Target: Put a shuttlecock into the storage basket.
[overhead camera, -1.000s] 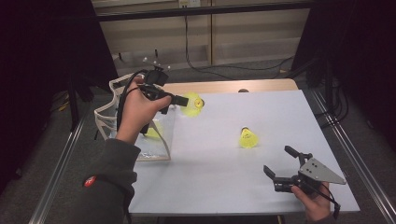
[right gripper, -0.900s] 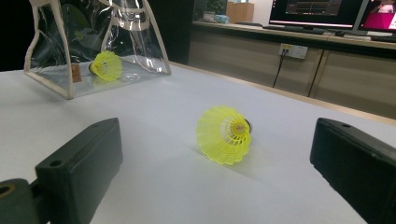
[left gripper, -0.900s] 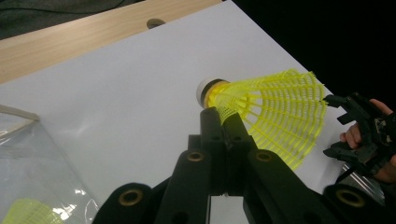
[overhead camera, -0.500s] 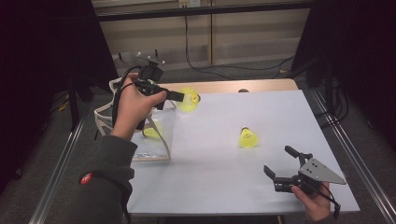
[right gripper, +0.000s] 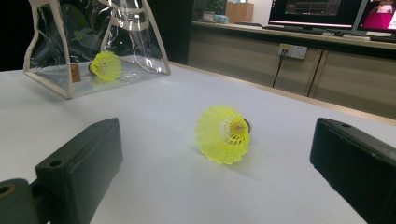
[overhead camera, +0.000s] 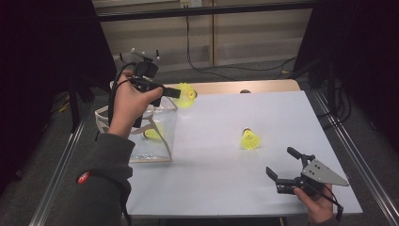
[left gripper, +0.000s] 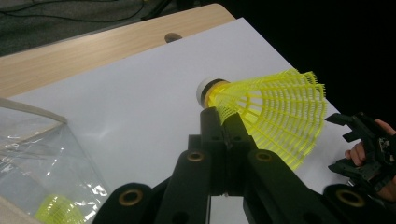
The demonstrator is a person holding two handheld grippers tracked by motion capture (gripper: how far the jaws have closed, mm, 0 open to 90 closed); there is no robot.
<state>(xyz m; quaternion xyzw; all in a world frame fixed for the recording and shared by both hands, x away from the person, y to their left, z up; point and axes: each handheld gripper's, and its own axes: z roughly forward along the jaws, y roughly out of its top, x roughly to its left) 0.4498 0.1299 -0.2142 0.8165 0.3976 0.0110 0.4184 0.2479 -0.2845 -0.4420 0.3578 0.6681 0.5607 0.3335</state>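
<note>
Here, we note what we see.
Left gripper (overhead camera: pixel 176 92): we hold it raised at ten o'clock of the table (overhead camera: pixel 226 188), jaws clamped on the skirt of a yellow shuttlecock (overhead camera: pixel 187 94).
Held shuttlecock: cork tip (left gripper: pixel 205 88) toward ten o'clock in the left gripper view, skirt flaring to three o'clock.
Bag (overhead camera: pixel 155 141): clear, at nine o'clock on the table, just below the left gripper; one shuttlecock in bag (overhead camera: pixel 153 132).
Loose shuttlecock (overhead camera: pixel 250 139): on its side near three o'clock, apart from both grippers.
Right gripper (overhead camera: pixel 282 170): at five o'clock, jaws wide, nothing between them.
</note>
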